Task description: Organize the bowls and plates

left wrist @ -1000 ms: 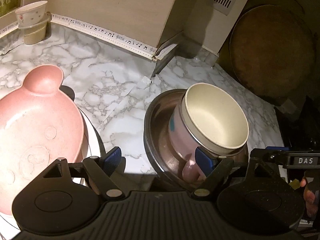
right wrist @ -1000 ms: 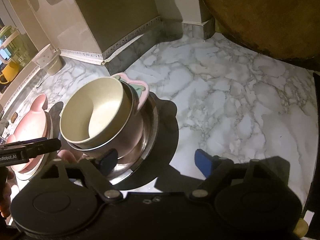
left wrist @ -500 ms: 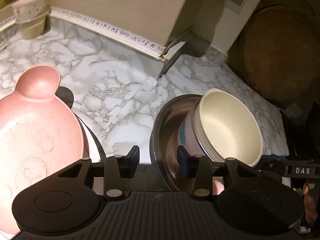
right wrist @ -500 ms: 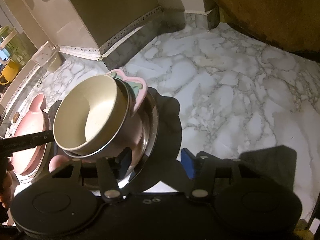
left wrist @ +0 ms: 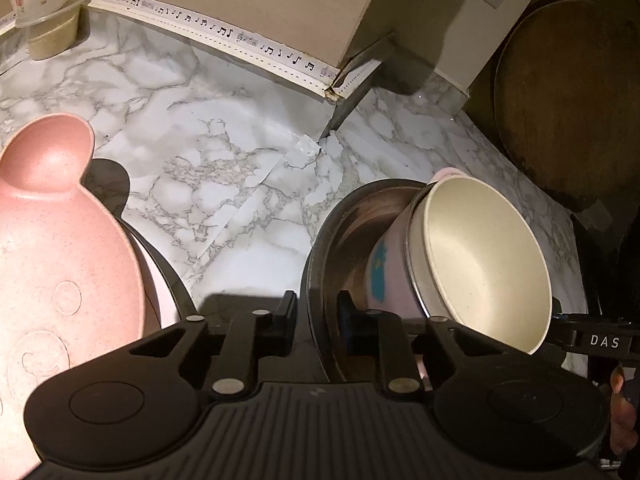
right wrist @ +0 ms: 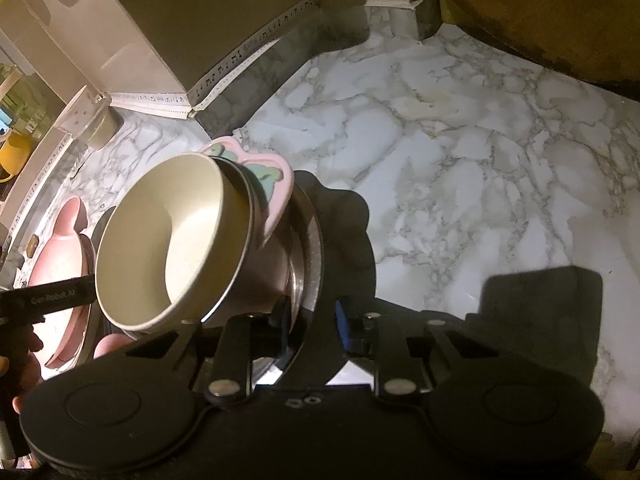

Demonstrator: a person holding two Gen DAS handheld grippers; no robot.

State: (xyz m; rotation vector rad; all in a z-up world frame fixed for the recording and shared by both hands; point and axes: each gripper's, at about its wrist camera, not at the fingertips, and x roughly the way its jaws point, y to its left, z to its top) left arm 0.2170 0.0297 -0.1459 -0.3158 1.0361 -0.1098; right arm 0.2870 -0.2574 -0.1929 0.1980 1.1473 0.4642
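Both grippers clamp the rim of the same steel bowl (left wrist: 352, 232), one from each side. The left gripper (left wrist: 316, 320) has its two fingers drawn close together over the near-left edge of the rim, one finger outside and one inside. The right gripper (right wrist: 312, 320) pinches the opposite edge the same way.

The steel bowl (right wrist: 308, 264) is tilted, and nested inside it is a pink cup (left wrist: 384, 276) with a blue print, which in turn holds a cream bowl (left wrist: 488, 264) leaning toward the left gripper's right side. From the right wrist view, the cream bowl (right wrist: 160, 248) sits ahead and left of the fingers, the pink cup's shaped handle (right wrist: 272, 184) just beyond it.

Left of the left gripper, well apart from the stack, lies a pink plate (left wrist: 52, 264) on the marble counter (left wrist: 224, 184). A round wooden board (left wrist: 568, 96) stands far right.
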